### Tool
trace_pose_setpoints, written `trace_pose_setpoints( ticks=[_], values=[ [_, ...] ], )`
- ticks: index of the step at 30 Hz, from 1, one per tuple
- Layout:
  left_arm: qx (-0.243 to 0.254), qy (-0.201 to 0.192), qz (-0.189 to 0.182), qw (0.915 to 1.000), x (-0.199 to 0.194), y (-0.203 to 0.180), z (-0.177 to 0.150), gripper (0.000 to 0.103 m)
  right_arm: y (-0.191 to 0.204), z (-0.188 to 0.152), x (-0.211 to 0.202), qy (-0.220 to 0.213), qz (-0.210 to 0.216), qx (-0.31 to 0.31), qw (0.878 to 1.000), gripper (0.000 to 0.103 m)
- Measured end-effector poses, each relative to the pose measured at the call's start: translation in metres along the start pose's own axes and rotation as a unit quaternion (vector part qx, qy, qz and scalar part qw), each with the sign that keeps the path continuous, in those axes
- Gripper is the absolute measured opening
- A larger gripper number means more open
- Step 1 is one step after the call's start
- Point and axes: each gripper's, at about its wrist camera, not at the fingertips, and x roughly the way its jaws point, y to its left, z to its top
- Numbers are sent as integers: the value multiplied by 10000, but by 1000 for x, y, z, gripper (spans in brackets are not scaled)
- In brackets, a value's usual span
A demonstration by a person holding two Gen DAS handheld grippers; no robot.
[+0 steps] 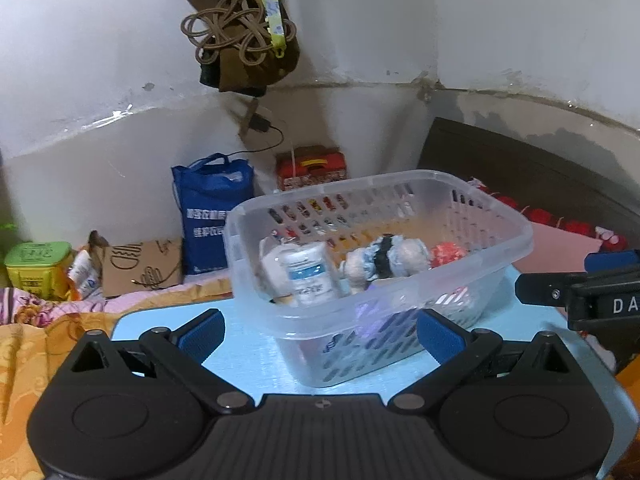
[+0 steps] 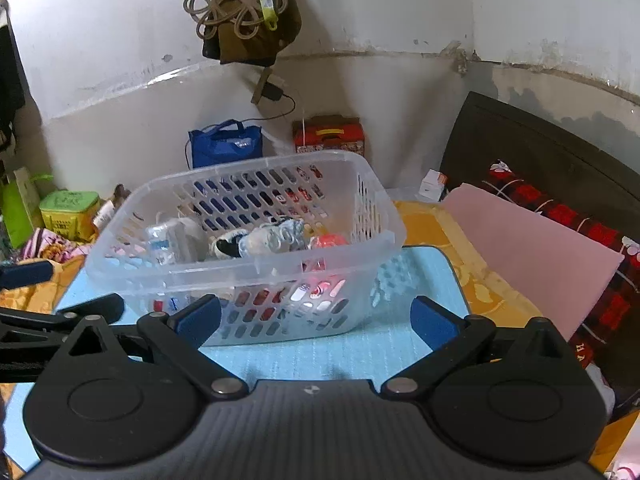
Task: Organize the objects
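Observation:
A clear plastic basket (image 1: 496, 256) (image 2: 256, 266) stands on a light blue mat (image 1: 248, 356) (image 2: 360, 352). Inside lie a white bottle with a blue label (image 1: 308, 276) (image 2: 162, 246), a white, blue and black plush toy (image 1: 380, 260) (image 2: 264, 238) and a red-orange ball (image 1: 446, 254) (image 2: 328, 242). My left gripper (image 1: 320, 334) is open and empty, just in front of the basket's near wall. My right gripper (image 2: 316, 320) is open and empty, also close before the basket. Each gripper shows at the edge of the other's view.
A blue bag (image 1: 216, 216) (image 2: 226, 144), a red box (image 1: 312, 166) (image 2: 330, 136), a green tub (image 1: 38, 264) (image 2: 70, 210) and cardboard (image 1: 140, 266) stand by the wall. A pink sheet (image 2: 532, 248) and a dark headboard (image 2: 560, 152) are at the right. Orange bedding (image 1: 24, 360) surrounds the mat.

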Motion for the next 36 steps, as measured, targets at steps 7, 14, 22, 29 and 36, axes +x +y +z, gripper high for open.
trace_pose_setpoints(
  ticks=[7, 14, 22, 29, 36],
  values=[
    [-176, -77, 123, 9997, -1, 7, -2, 103, 0, -1, 4, 5, -76, 93, 9999, 103],
    [-155, -208, -37, 9997, -5, 8, -3, 103, -1, -3, 1, -143, -161, 63, 9997, 103],
    [-281, -322, 23, 9991, -7, 10, -3, 103, 7, -5, -1, -308, -216, -153, 9992, 103],
    [-215, -333, 107, 9992, -7, 8, -5, 103, 10, -6, -4, -383, -182, -195, 9989, 103],
    [-268, -383, 152, 9988, -9, 12, -5, 103, 12, -7, -4, -438, -162, -186, 9987, 103]
  ],
)
